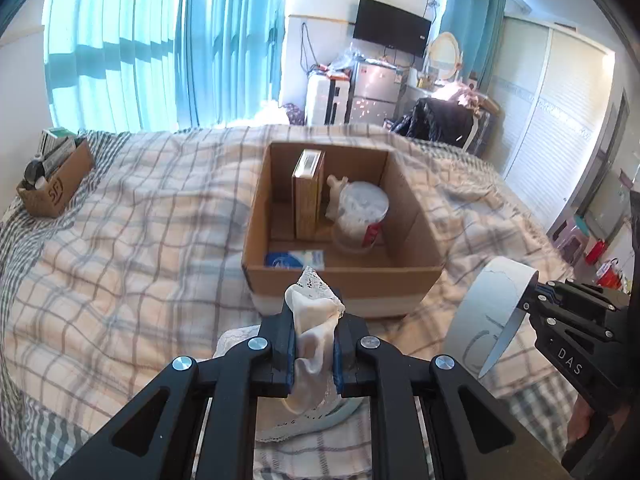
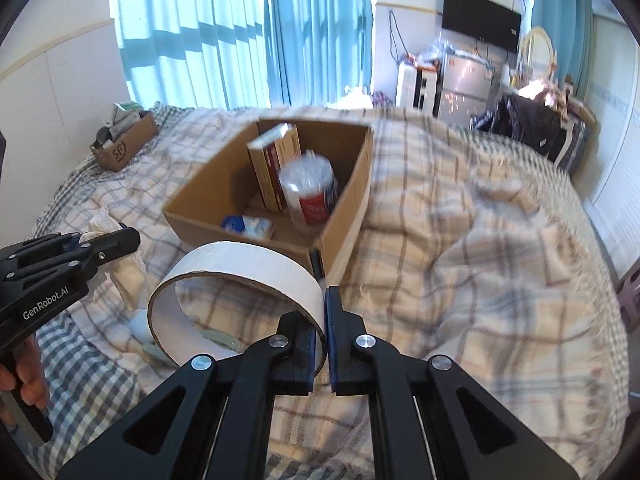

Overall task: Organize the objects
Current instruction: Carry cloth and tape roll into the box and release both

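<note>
An open cardboard box (image 1: 412, 220) (image 2: 352, 184) sits on the plaid bed. Inside stand a yellow carton (image 1: 307, 196) (image 2: 274, 168), a clear tub with a red label (image 1: 362, 216) (image 2: 312, 192) and a blue-white packet (image 1: 296, 259) (image 2: 248, 226). My left gripper (image 1: 314, 320) (image 2: 106, 240) is shut on a cream lace cloth (image 1: 314, 320), just short of the box's near wall. My right gripper (image 2: 324, 320) (image 1: 528, 300) is shut on the rim of a white tape roll (image 2: 240, 276) (image 1: 488, 312), held above the bed right of the box.
A small cardboard box (image 1: 56, 188) (image 2: 124, 144) of items sits at the bed's far left. Blue curtains (image 1: 160, 40), a fridge (image 1: 372, 92), a TV (image 1: 390, 32) and a dark chair (image 1: 440, 120) stand beyond the bed. More cloth lies under my left gripper (image 1: 304, 420).
</note>
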